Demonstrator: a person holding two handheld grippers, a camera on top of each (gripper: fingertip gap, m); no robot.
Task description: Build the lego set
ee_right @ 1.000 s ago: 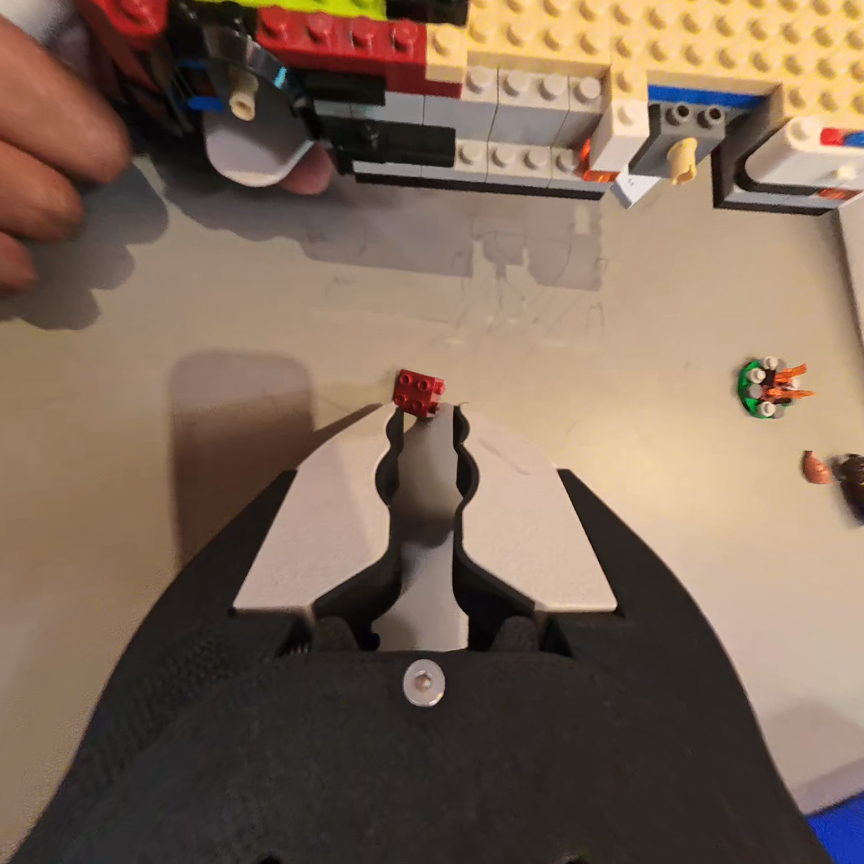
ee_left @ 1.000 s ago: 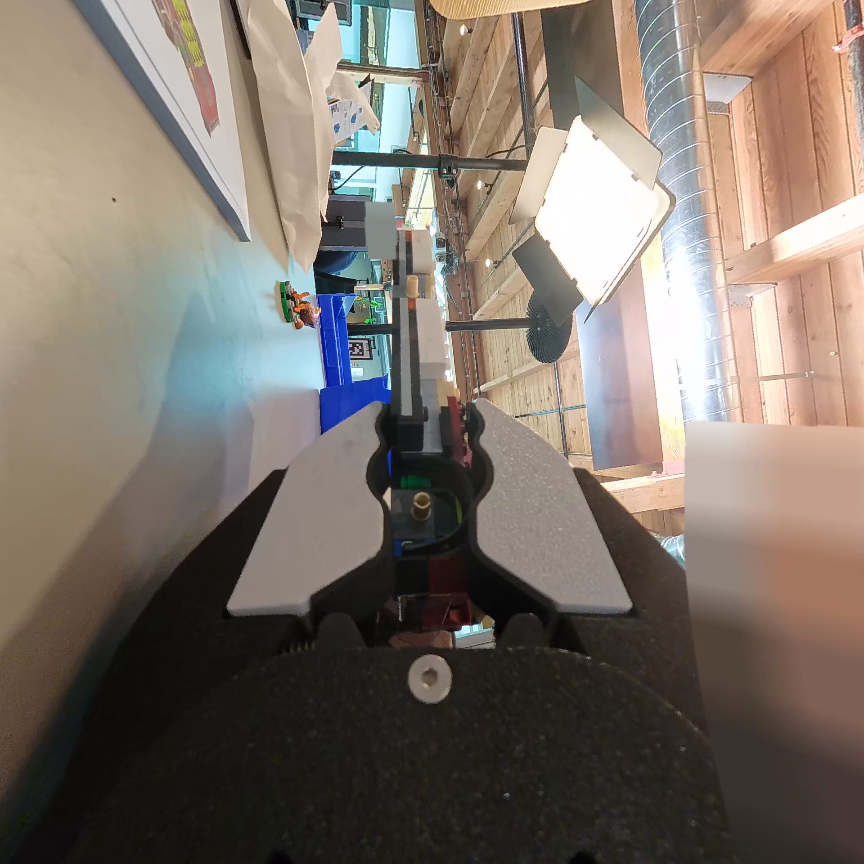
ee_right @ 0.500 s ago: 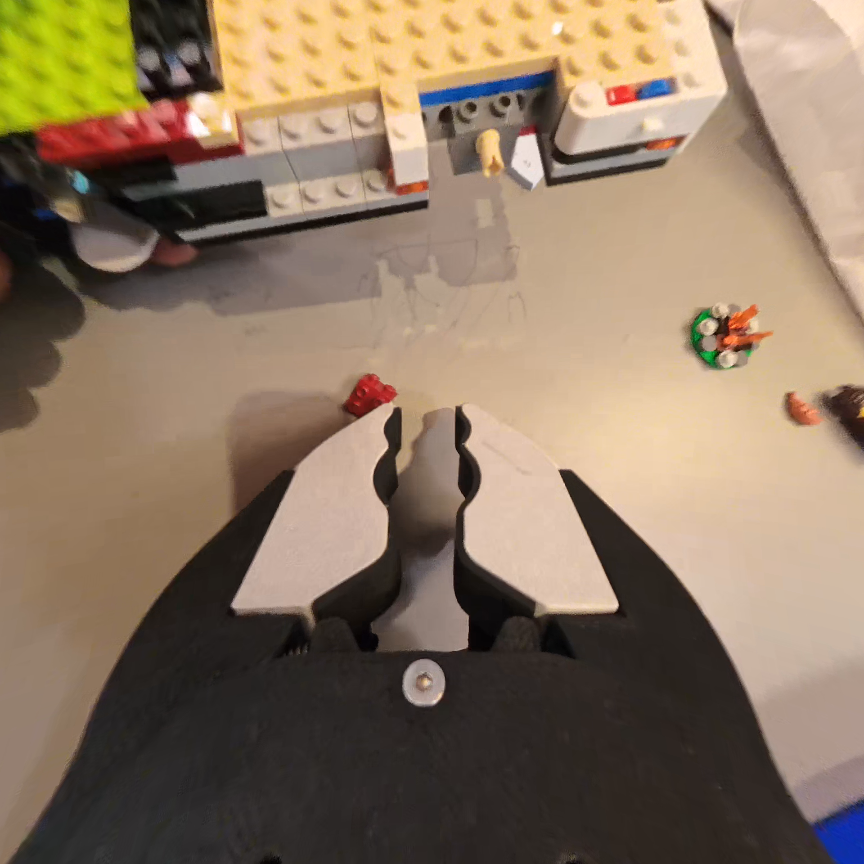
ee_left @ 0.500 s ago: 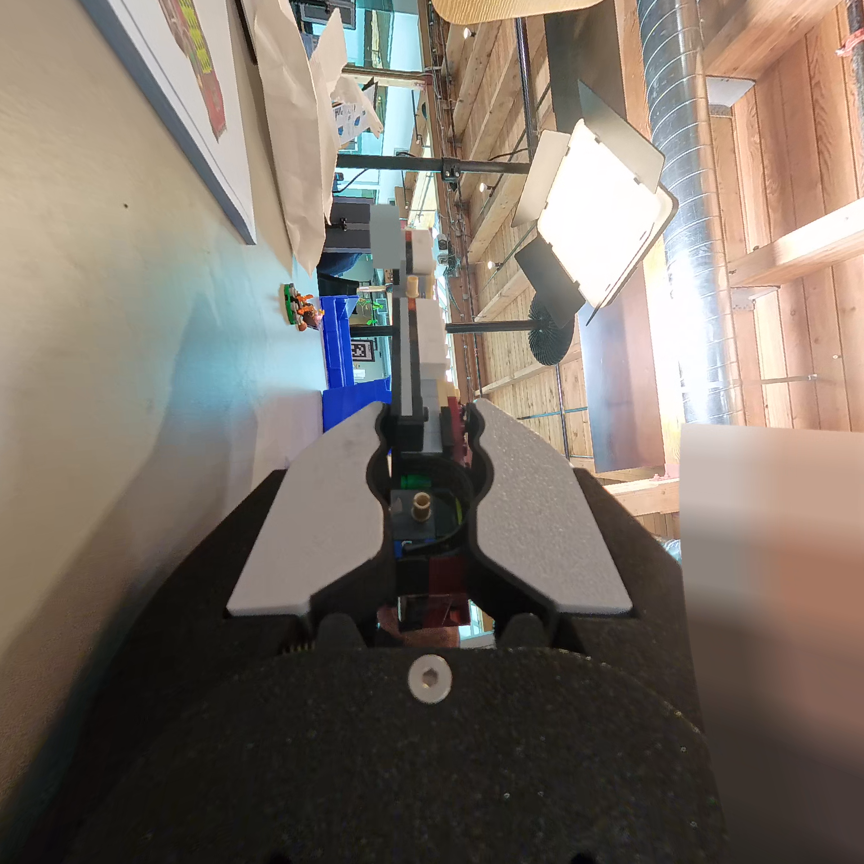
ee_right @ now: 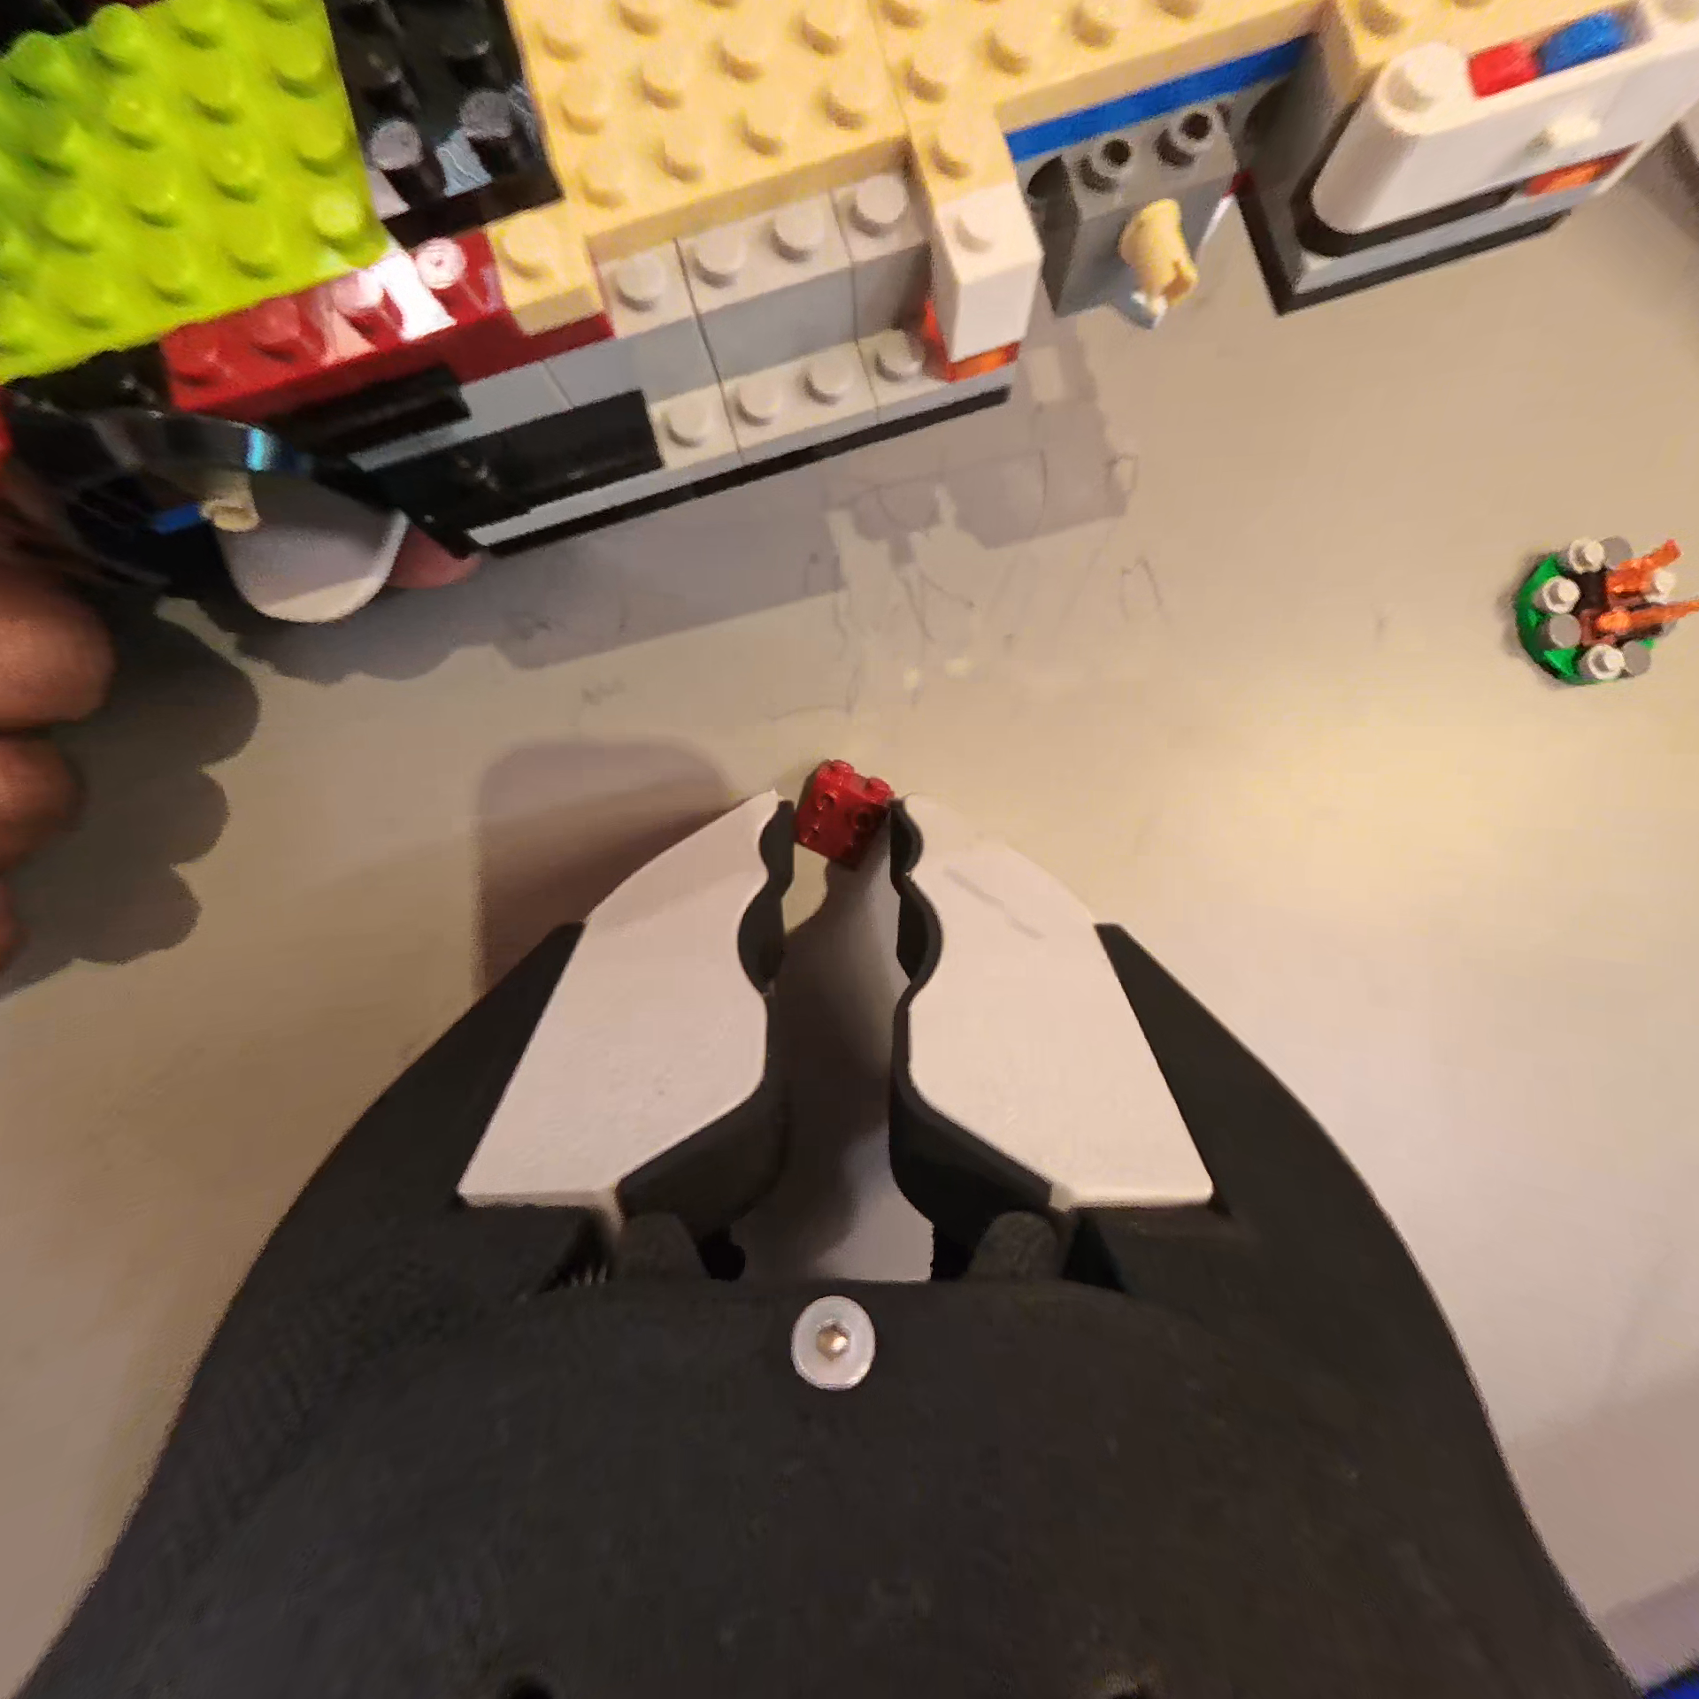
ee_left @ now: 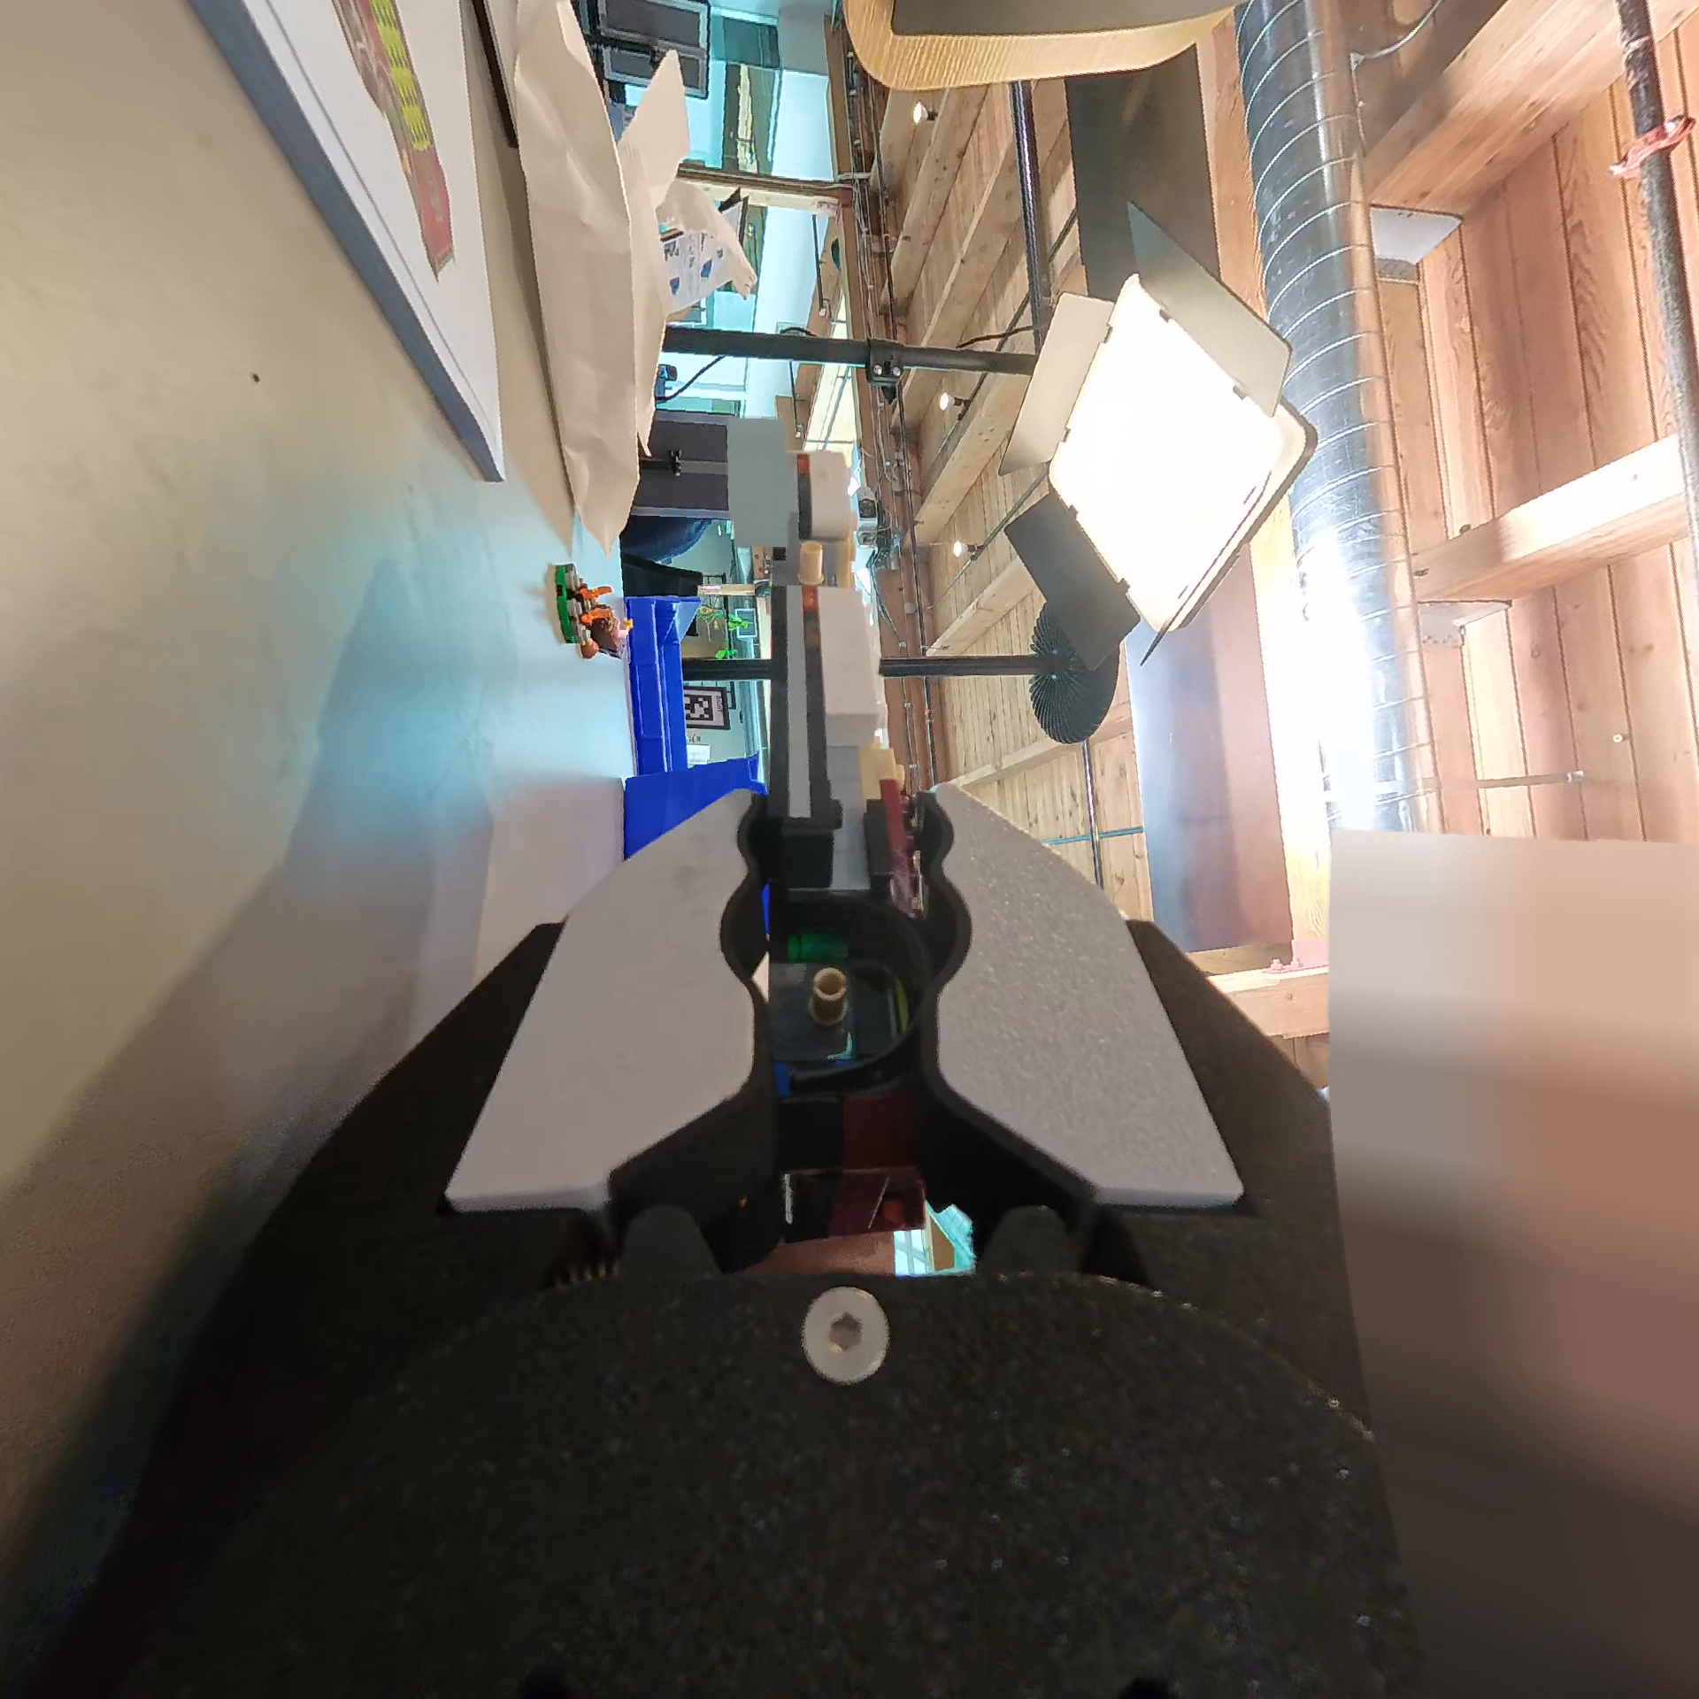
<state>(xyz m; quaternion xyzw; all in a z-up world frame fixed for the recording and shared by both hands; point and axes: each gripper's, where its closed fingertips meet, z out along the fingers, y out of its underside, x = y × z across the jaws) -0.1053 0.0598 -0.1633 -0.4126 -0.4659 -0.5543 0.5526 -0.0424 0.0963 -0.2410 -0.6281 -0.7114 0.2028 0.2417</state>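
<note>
Two tongs show. The left tongs [ee_left: 841, 832] are clenched on the near end of a long brick-built model [ee_left: 832, 699] — black, grey, white and dark red layers pinched between both pads, the rest stretching ahead of the tips. The right tongs [ee_right: 835, 823] sit over the counter [ee_right: 1287, 873] with a small red brick [ee_right: 841, 821] between the tips, its right corner touching one pad; whether the left pad presses I cannot tell. A green round piece [ee_right: 1595, 625] lies far right.

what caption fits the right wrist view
Right tongs closed on a small red brick over the table, below a brick build.
</note>
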